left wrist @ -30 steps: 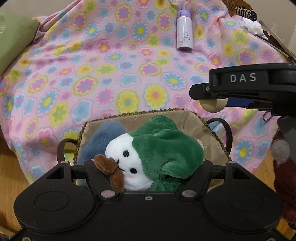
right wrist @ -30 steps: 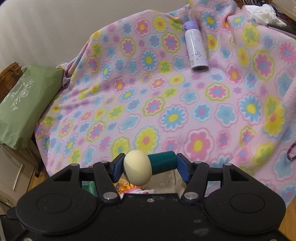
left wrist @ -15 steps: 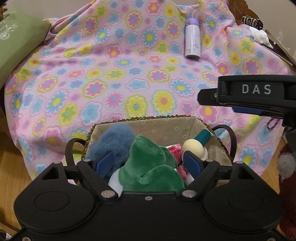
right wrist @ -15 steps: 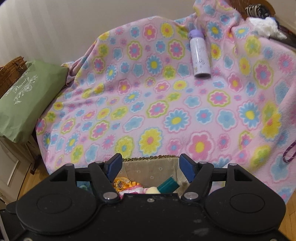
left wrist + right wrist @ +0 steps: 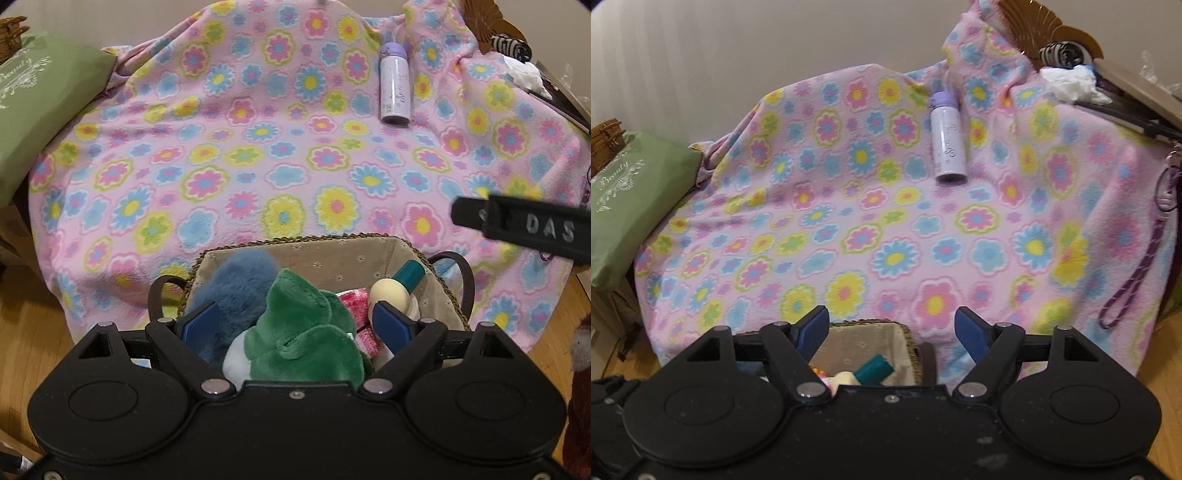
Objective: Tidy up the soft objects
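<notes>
Both grippers let go over the lined basket; the plush toys lie inside it.

At lower centre of the left wrist view, the left gripper (image 5: pixel 293 325) has just been opening: its blue pads flank the green-and-white plush toy (image 5: pixel 303 343) without pressing it, so the toy rests in the fabric-lined basket (image 5: pixel 332 254) beside a blue furry toy (image 5: pixel 240 284), apparently so soft things gather together. Right of them lies the cream-and-teal toy (image 5: pixel 397 286). In the right wrist view, the right gripper (image 5: pixel 892 332) also has just been opening, empty, above the basket's far corner. The purple bottle (image 5: pixel 947 144) lies on the flowered blanket (image 5: pixel 849 221), upper centre.
</notes>
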Motion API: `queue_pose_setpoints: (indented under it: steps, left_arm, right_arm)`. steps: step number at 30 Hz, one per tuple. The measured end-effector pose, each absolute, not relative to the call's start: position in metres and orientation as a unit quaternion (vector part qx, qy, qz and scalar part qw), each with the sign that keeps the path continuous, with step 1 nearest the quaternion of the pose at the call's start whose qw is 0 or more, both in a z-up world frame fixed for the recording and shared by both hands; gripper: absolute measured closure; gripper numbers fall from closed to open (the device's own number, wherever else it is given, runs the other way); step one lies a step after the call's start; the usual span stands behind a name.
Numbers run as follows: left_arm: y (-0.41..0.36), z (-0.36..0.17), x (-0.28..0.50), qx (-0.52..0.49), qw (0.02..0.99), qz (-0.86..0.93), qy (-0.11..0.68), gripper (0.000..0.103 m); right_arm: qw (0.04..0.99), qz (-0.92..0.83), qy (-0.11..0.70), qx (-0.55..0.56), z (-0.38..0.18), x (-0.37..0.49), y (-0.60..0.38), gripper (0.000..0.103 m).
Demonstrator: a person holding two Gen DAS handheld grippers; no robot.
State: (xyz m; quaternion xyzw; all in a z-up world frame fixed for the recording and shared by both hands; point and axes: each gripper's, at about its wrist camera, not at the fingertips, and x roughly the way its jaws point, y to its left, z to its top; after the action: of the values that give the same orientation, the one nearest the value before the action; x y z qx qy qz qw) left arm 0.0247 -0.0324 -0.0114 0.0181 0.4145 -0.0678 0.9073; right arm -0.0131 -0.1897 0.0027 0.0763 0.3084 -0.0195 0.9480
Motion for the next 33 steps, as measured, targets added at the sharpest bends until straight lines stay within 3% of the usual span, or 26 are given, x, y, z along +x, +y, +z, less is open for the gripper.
queue_pose_setpoints:
  steps: [18, 33]
  left_arm:
    - [-0.017, -0.002, 0.018, -0.003, 0.916, -0.030, 0.401, 0.015]
    - [-0.009, -0.001, 0.017, -0.015, 0.912, -0.019, 0.410, 0.009]
  right_arm:
    - [0.943, -0.033, 0.330, 0.022, 0.001, -0.032, -0.189, 0.001]
    - [0.929, -0.035, 0.368, -0.017, -0.001, -0.032, -0.185, 0.000]
